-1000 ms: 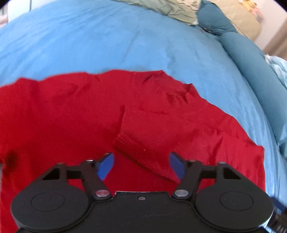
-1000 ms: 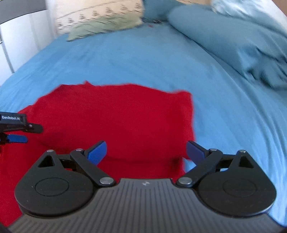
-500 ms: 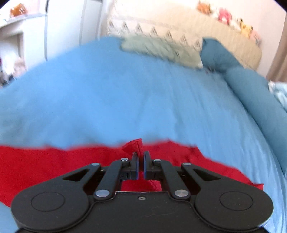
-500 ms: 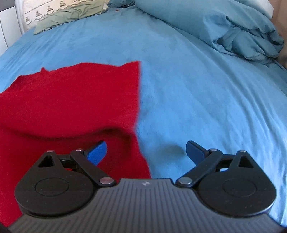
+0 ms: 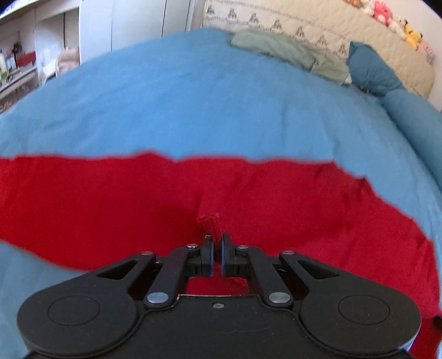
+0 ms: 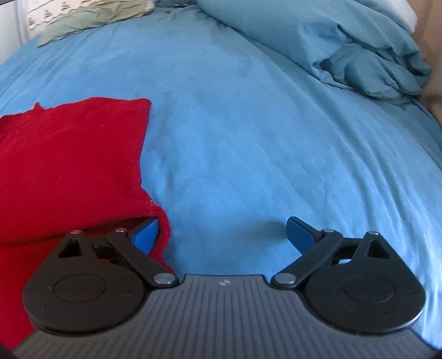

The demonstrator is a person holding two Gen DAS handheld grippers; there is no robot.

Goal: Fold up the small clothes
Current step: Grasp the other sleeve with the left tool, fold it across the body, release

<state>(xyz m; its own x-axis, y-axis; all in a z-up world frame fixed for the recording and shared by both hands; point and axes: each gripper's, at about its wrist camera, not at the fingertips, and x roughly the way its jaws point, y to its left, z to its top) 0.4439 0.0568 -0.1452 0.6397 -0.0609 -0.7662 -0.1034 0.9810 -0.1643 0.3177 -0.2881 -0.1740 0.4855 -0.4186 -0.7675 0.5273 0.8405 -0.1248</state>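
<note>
A red knit sweater (image 5: 110,198) lies spread on the blue bedsheet (image 5: 193,105). My left gripper (image 5: 216,243) is shut on a ribbed bit of the sweater, a cuff (image 5: 210,222) that sticks up just past the pads. In the right wrist view the sweater (image 6: 69,154) fills the left side, with its corner edge curling by the left fingertip (image 6: 146,234). My right gripper (image 6: 222,232) stands open over the bare sheet (image 6: 248,138); its left finger sits under the sweater's edge, and nothing is pinched.
A bunched blue duvet (image 6: 359,49) lies at the far right. A green cloth (image 5: 281,51), a blue pillow (image 5: 370,69) and a quilted headboard (image 5: 317,24) with plush toys are at the bed's head. Shelves (image 5: 27,60) stand to the left.
The left gripper closed on the sleeve cuff and carried it across the sweater. The right gripper drifted right and down to the sweater's right edge, staying open.
</note>
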